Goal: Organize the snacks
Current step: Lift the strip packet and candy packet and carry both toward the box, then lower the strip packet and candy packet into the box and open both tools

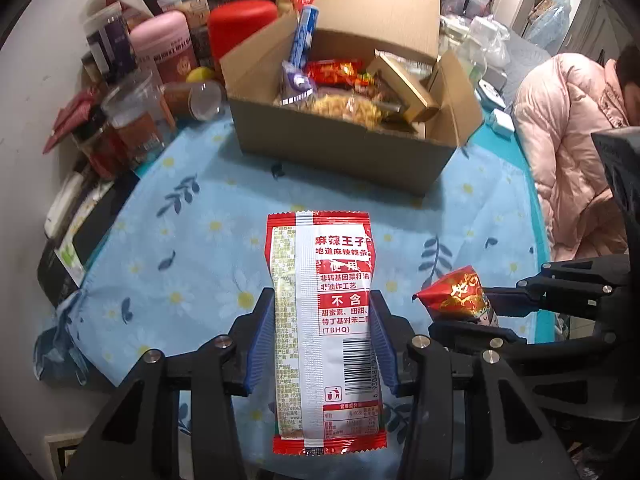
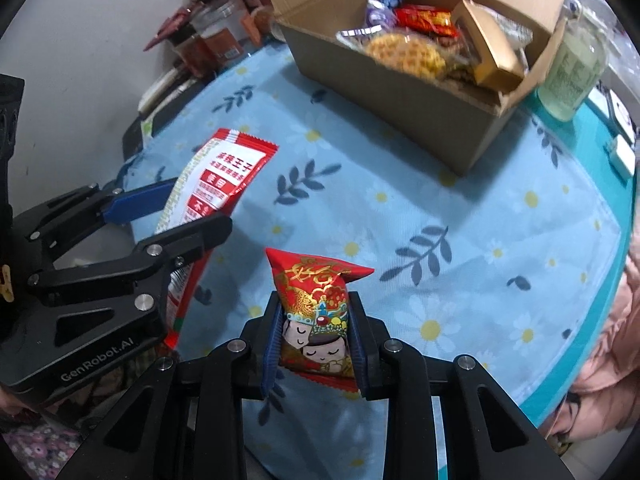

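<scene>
1. One open cardboard box (image 1: pixel 344 152) on the floral cloth (image 1: pixel 192 232) holds mixed snack packets and a gold carton (image 2: pixel 486 50)
2. Left gripper (image 1: pixel 322 328) clamps one red-and-white packet (image 1: pixel 324 280) above the cloth
3. Right gripper (image 2: pixel 314 328) pinches one small red packet (image 2: pixel 316 312)

Red-and-white packet (image 1: pixel 324 320); red-and-gold cartoon-printed pouch (image 2: pixel 316 320); light-blue cloth (image 1: pixel 192 240) with daisies and leaves; brown box (image 1: pixel 340 152).

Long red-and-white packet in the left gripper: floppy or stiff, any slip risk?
The long red-and-white packet stands out straight beyond the left gripper, so it is probably fairly stiff. Its glossy film looks slippery. The pads pinch only its lower middle, so a fast swing might tilt it.
</scene>
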Motion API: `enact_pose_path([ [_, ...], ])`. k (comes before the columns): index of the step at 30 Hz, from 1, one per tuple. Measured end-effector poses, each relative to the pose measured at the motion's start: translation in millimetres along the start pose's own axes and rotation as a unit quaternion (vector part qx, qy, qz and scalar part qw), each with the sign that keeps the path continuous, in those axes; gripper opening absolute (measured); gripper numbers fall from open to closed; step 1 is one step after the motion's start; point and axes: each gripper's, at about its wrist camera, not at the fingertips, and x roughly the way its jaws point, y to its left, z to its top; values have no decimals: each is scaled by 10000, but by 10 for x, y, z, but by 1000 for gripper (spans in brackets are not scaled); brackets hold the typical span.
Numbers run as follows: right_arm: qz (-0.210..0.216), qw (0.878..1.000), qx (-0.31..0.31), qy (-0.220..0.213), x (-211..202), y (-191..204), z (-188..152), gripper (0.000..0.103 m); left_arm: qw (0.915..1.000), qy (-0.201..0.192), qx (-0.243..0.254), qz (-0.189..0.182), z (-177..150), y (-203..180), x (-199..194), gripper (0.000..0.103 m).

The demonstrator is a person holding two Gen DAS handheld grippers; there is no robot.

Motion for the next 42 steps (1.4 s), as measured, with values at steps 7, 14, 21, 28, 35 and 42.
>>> enact_pose_path([
  [7, 24, 9993, 3, -371, -297, 11, 202, 29, 9995, -308, -41, -31, 272, 7, -206, 45],
  [14, -41, 9974, 96, -706, -496, -82, 511, 29, 9981, -609, 13, -93, 658, 18, -284, 45],
  [21, -151, 9945, 181, -1023, -663, -254, 907, 29, 9955, -912, 175, -208, 1147, 29, -312, 45],
  [28, -310, 9919, 285, -1198, -645, -443, 1308, 29, 9940, -1008, 351, -255, 1583, 77, -150, 45],
  [35, -459, 9902, 279, -1286, -593, -604, 1685, 29, 9930, -1045, 401, -369, 1960, 139, 69, 45],
  [42, -603, 9885, 290, -1353, -541, -798, 2023, 29, 9918, -1133, 410, -425, 2287, 151, 303, 45],
])
